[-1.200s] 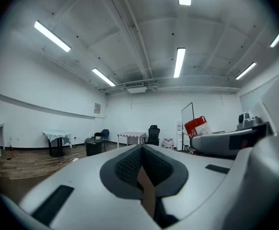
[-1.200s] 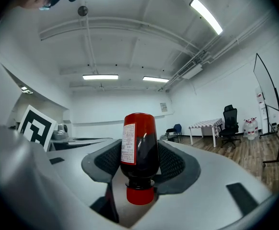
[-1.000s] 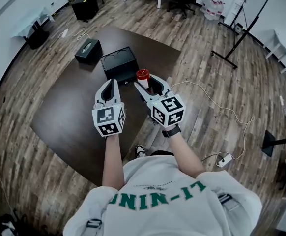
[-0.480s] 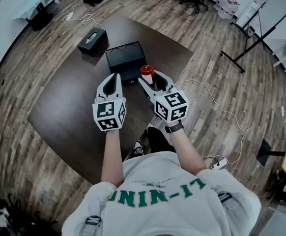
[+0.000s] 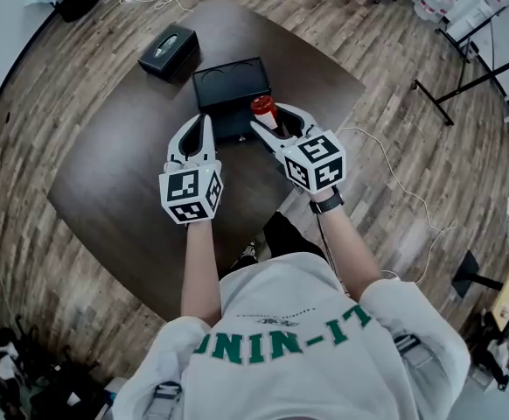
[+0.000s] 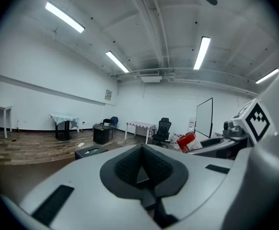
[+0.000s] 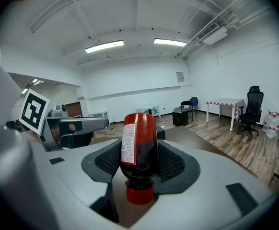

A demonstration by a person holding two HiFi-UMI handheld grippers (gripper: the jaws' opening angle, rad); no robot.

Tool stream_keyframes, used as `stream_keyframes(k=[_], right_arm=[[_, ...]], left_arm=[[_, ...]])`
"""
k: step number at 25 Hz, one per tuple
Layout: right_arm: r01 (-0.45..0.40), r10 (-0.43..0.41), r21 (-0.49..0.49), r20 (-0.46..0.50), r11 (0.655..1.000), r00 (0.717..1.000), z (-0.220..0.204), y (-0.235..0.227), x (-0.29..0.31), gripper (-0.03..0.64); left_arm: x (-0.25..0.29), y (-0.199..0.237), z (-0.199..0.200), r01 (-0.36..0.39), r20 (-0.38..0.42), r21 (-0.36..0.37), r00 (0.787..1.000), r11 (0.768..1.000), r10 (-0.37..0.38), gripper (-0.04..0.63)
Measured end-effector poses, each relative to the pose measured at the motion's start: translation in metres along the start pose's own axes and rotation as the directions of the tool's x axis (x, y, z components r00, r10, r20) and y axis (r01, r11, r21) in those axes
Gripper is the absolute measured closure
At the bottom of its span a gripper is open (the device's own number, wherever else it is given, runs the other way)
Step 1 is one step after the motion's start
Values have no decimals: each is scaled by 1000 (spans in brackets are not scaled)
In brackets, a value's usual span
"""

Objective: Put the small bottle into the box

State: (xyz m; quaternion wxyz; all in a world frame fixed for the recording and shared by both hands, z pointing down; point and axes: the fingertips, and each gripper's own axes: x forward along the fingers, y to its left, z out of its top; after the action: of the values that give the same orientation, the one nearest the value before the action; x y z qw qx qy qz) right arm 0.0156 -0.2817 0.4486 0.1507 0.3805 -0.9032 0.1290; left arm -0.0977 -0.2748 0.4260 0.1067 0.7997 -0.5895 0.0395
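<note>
In the head view the small red bottle [image 5: 262, 109] with a white label is gripped in my right gripper [image 5: 276, 119], at the near right corner of the black box [image 5: 228, 84]. From the right gripper view the bottle [image 7: 139, 147] lies between the pads with its red cap toward the camera, and my right gripper [image 7: 139, 164] is shut on it. My left gripper [image 5: 204, 127] hovers just left of it, in front of the box, its jaws shut with nothing in them. The left gripper view shows its pads [image 6: 125, 166] meeting and the bottle [image 6: 187, 142] off to the right.
The box stands on a dark brown table [image 5: 123, 182]. A black tissue box [image 5: 169, 49] sits beyond it at the far left, also in the left gripper view as the tissue box [image 6: 90, 151]. Wooden floor [image 5: 412, 173] with a white cable surrounds the table. Chairs and tables stand far off.
Both grippers have moved forward over the table toward the black box. The bottle stays gripped in the right gripper and now sits at the box's near right corner.
</note>
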Motion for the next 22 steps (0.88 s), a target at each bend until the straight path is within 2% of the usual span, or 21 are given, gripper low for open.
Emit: stream_keyframes(k=[6, 12, 16, 22], right_arm=[[-103, 83, -161, -123, 982, 989, -3, -21, 34, 385], [-231, 144, -322, -271, 918, 952, -24, -37, 74, 385], [-327, 180, -391, -366, 860, 913, -48, -42, 96, 385], [-476, 227, -491, -482, 730, 846, -94, -37, 127, 385]], left_arm=[[24, 11, -15, -18, -41, 4, 999, 1000, 18, 583], [45, 26, -27, -41, -75, -13, 996, 999, 40, 583], [56, 38, -36, -46, -89, -13, 995, 999, 45, 583], [65, 53, -56, -53, -121, -10, 991, 999, 51, 583]])
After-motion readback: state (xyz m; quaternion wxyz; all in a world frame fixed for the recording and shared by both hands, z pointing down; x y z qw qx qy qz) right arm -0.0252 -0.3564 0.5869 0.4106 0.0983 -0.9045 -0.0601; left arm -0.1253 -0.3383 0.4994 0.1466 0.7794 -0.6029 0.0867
